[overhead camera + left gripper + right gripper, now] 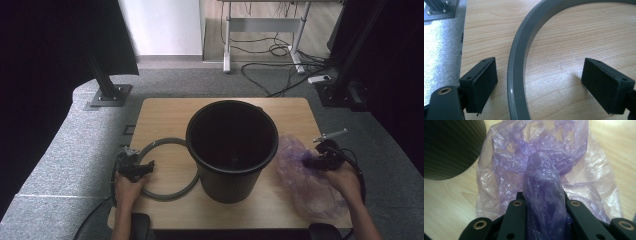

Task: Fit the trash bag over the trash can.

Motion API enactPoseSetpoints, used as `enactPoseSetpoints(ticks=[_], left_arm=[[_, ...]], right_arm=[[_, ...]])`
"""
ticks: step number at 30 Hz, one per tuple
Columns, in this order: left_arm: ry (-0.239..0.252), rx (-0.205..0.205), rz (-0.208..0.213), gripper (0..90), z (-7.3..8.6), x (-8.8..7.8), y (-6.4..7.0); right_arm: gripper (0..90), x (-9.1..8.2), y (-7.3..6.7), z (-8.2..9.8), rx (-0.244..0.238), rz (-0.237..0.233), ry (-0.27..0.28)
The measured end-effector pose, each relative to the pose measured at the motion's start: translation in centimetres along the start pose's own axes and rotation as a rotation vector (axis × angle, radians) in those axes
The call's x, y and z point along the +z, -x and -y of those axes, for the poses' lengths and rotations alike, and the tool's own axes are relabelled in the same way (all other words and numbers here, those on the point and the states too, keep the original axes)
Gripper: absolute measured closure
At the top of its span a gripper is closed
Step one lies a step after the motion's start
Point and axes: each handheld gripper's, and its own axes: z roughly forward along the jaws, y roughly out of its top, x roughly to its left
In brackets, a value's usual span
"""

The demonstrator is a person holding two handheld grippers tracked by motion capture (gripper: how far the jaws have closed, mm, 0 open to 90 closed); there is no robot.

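A black ribbed bin (232,150) stands upright in the middle of the wooden table (165,117). A grey plastic ring (167,192) lies flat to its left. My left gripper (147,167) rests at the ring's left side, open, with the ring's band (516,75) passing between the two pads and touching neither. A crumpled purple plastic bag (305,180) lies right of the bin. My right gripper (307,162) is shut on a bunched fold of the bag (544,187), which rises from the table between the jaws.
The bin's ribbed wall (449,147) is close on the left in the right gripper view. Grey carpet (65,160) surrounds the table. A metal post base (110,95) stands beyond the table's far left corner, and desk legs with cables (280,50) are farther back.
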Motion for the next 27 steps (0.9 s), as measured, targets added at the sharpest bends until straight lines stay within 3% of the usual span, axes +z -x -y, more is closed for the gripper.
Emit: enactPoseSetpoints(ticks=[10, 27], left_arm=[[0.000, -0.001, 0.000, 13.3, 0.0, 0.0, 0.0], [0.002, -0.004, -0.002, 13.3, 0.0, 0.0, 0.0]], right_arm=[[77.5, -4.0, -1.1, -2.1, -0.062, 0.005, 0.034], [77.3, -9.2, -2.0, -4.6, -0.123, -0.040, 0.080]])
